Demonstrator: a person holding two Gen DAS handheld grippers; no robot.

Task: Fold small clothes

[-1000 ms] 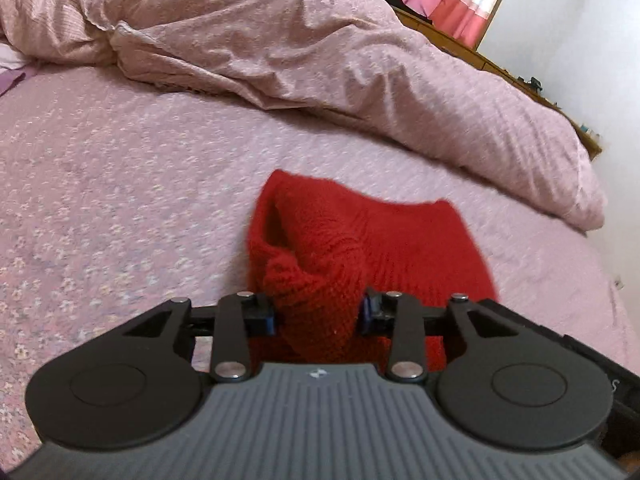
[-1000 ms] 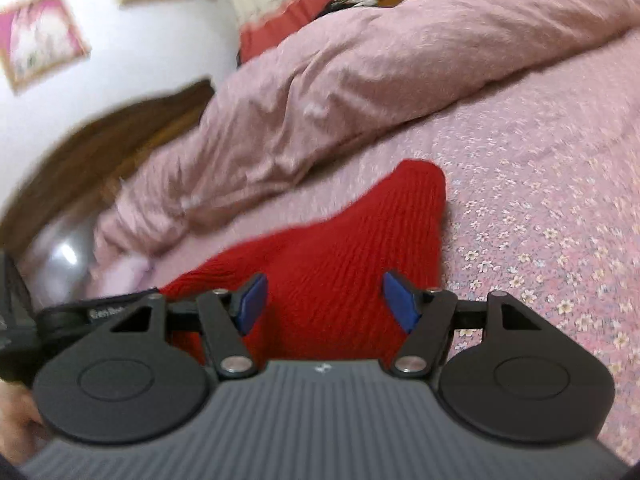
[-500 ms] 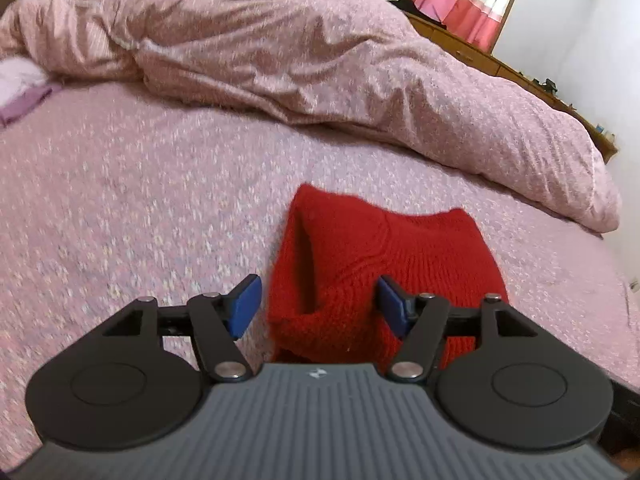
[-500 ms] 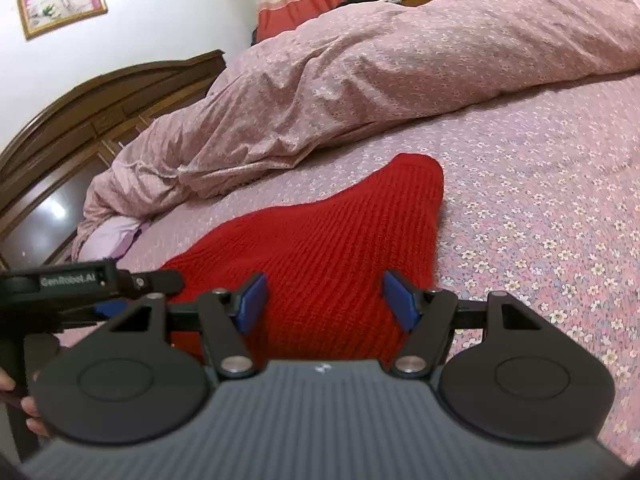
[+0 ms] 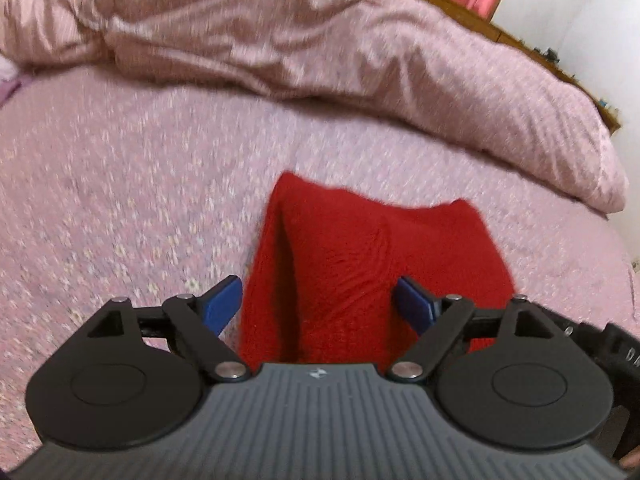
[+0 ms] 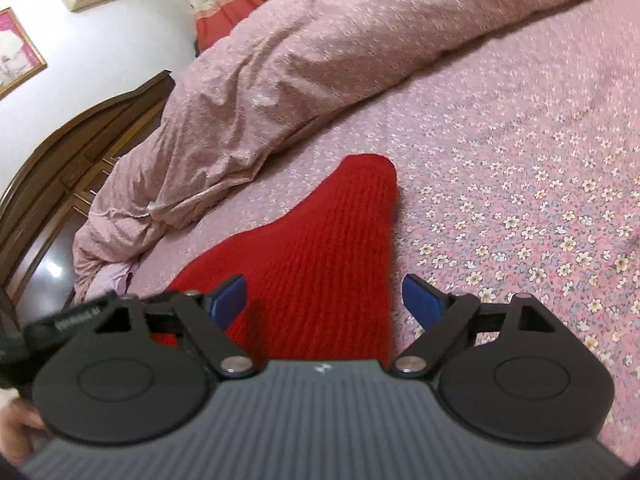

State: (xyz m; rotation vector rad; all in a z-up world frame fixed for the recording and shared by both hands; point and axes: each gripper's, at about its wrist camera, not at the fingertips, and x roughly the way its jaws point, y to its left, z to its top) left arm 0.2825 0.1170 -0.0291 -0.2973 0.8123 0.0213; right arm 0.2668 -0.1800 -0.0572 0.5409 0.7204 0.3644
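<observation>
Fig.: two-gripper view of a red knit (image 5: 360, 264) laid on a floral pink sheet (image 5: 120, 208), w/ a bunched duvet (image 5: 320, 48) behind it. Left view was blurred; detail there was limited.

L gripper (image 5: 318, 304): jaws were spread wide, blue pads (image 5: 222, 304) apart, nothing held. The knit lay directly ahead of and beneath the gap, its near edge hidden under the gripper body. A raised fold or ridge was seen along the knit's left side, running away from the camera.

R gripper (image 6: 324, 300): jaws likewise spread, nothing gripped. The knit (image 6: 320, 264) was seen between and below the pads (image 6: 420, 300), tapering to a rounded far end (image 6: 372, 168) that pointed up and slightly right, toward the duvet (image 6: 320, 60). Whether either pad touched the fabric could not be told.

Key relation: the long axis of the knit ran roughly along the R gripper's pointing direction, near end under the jaws, far end well ahead. In the left view the piece appeared wider, extending to the right, toward where a dark body at the right edge was taken to be the other gripper. Both grippers were near the piece's near edge; neither was clearly closer.

Judgement: fold looked partly done, the piece already doubled at its left side. Next grasp would prob. call for closing on a near edge or corner and carrying it along the long axis. Risk: thick knit could slip or bunch if only one layer were caught.
</observation>
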